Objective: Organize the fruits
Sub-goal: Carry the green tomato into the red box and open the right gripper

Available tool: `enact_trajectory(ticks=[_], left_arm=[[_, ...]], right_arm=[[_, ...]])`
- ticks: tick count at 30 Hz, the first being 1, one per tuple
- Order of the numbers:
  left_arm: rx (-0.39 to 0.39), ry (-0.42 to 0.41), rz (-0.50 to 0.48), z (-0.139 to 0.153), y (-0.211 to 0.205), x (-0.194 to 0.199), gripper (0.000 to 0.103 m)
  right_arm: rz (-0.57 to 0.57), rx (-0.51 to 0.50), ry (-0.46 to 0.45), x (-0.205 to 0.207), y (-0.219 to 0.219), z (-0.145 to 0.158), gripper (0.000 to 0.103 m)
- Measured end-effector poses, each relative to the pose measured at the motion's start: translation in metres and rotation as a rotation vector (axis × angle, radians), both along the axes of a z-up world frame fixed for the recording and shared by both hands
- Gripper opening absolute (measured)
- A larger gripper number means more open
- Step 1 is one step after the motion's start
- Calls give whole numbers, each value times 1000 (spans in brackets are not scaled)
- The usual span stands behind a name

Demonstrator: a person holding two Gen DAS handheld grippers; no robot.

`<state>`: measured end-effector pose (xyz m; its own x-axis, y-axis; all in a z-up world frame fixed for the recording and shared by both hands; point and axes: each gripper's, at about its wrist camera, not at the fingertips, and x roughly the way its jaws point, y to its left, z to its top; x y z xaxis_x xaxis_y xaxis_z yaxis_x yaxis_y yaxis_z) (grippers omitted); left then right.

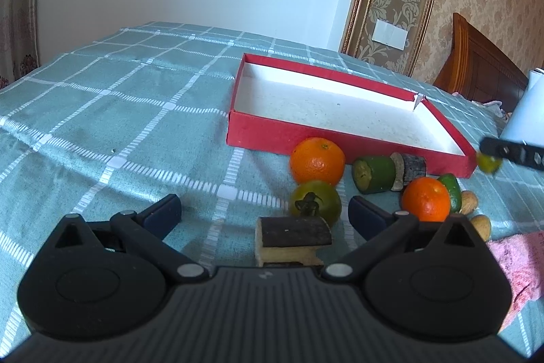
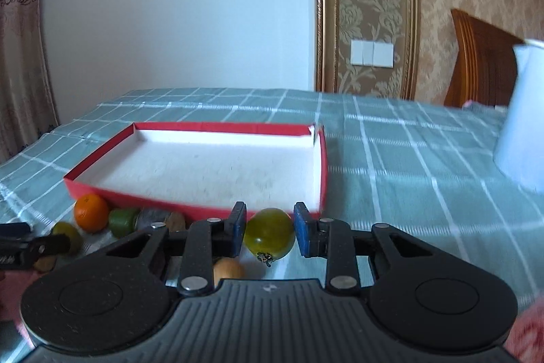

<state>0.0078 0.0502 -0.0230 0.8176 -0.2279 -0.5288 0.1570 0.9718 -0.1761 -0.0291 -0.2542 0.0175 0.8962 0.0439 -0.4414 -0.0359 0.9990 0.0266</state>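
My right gripper [image 2: 270, 228] is shut on a small green tomato [image 2: 270, 235], its blue pads pressing both sides, lifted just in front of the red box's [image 2: 197, 125] near right corner. In the left wrist view that tomato [image 1: 488, 163] hangs by the same corner of the box [image 1: 258, 131]. My left gripper [image 1: 265, 210] stands open and low over the cloth. Between its fingers lie another green tomato [image 1: 314, 201] and a dark sugarcane piece [image 1: 294, 238]. Two oranges [image 1: 318, 160] [image 1: 426, 198], a green cucumber chunk [image 1: 374, 174] and two nuts [image 1: 481, 225] lie before the box.
The box's white inside holds nothing. A white jug [image 2: 523, 125] stands on the checked green cloth [image 2: 391, 159] to the right, with a wooden headboard [image 2: 482, 56] behind it. A pink sleeve or cloth [image 1: 520, 261] shows at the lower right of the left wrist view.
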Motion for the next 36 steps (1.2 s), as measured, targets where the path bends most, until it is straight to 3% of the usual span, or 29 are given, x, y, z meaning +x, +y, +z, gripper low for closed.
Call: enact_trajectory(ticks=[9,20,28,36], left_arm=[[18,2,-6,1,-6,1,103],[29,3,-7,1,-8,1,103],[38,5,-6,1,-9,1,103],[40,5,-7,0,-8,3,103]], right_arm=[[-9,-71,-19,41,14,7,30],[-57,-133,60,113,22,-13,30],[-42,-130,107,131,28,-23,30],[-37,-147,99,133,31,-26,29]])
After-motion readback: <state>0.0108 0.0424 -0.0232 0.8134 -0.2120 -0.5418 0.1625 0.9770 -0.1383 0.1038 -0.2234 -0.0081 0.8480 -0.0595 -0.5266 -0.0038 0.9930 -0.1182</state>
